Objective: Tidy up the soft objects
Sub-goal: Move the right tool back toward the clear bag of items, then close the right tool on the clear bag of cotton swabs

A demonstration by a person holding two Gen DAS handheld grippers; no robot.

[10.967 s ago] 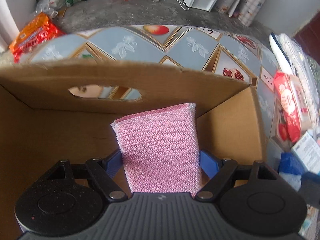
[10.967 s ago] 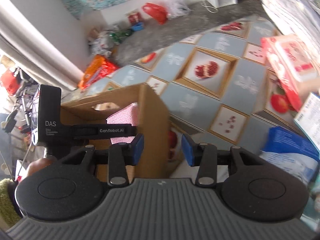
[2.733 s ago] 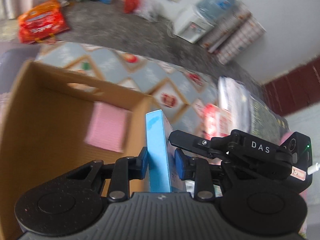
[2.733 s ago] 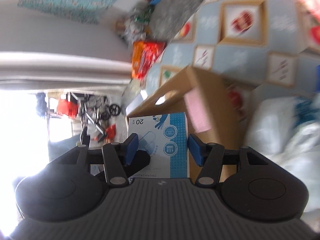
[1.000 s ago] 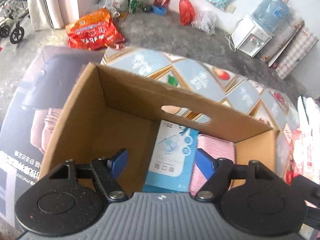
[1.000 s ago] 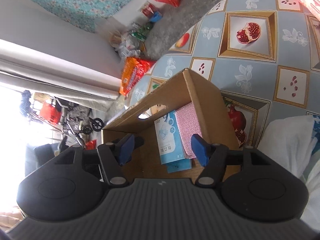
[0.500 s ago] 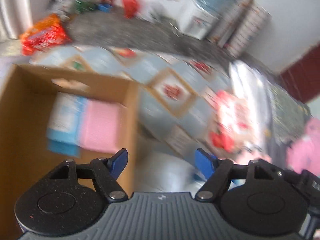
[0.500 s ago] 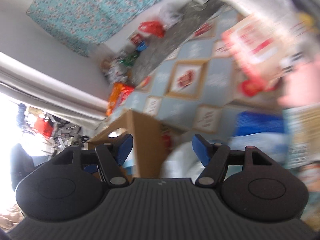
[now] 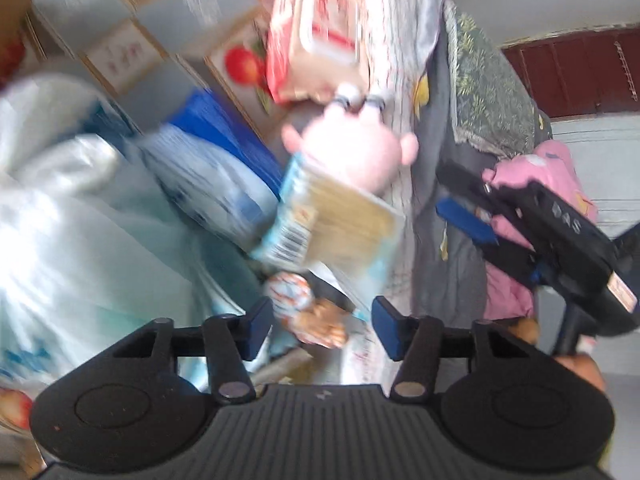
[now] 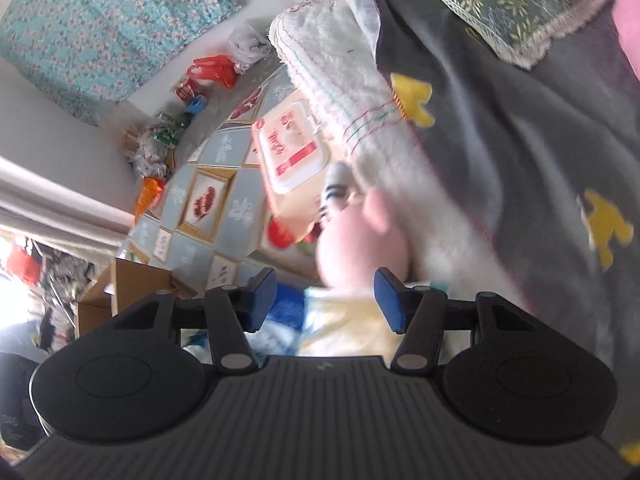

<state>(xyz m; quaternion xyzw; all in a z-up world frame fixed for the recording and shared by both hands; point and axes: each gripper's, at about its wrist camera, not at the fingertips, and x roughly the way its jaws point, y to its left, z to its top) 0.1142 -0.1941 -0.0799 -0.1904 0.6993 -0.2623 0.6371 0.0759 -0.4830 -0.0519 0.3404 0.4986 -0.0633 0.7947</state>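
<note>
Tiled cloth (image 10: 236,208) under a blurred heap | pink plush (image 9: 352,152) lies atop a yellow packet (image 9: 340,220), beside the red pack (image 9: 316,36) | my left tongs (image 9: 322,330) wide, empty, above the heap | my right tongs (image 10: 326,294) wide, empty, near the plush | box (image 10: 132,280) well apart, far left.

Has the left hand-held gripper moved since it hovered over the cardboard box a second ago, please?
Yes. The left hand-held gripper has swung right, off the box, and now faces the pink plush toy and red-and-white pack, jaws open.
</note>
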